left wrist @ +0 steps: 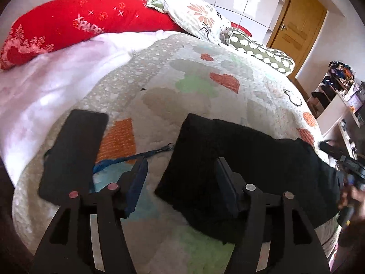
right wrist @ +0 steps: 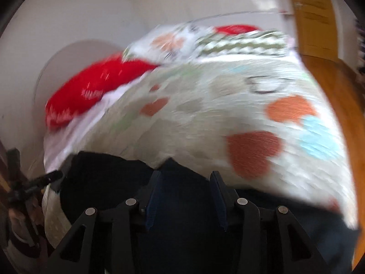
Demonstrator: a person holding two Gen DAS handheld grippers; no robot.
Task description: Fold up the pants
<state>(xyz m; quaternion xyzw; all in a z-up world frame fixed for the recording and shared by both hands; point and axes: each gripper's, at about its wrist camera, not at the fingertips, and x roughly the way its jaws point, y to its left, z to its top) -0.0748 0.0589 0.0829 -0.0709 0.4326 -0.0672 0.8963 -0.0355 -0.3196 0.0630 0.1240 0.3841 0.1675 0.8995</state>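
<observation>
On the bedspread [left wrist: 205,68] before you, the folded pants [left wrist: 251,159] lie to the right of a phone [left wrist: 73,150], a lanyard [left wrist: 127,159] stretched between them. Behind, pillows [left wrist: 91,22] line the bed's head; a door [left wrist: 298,22] stands beyond, at right.

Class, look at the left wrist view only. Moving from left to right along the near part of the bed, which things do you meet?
Black phone → blue lanyard → folded black pants → the other gripper at the right edge.
</observation>
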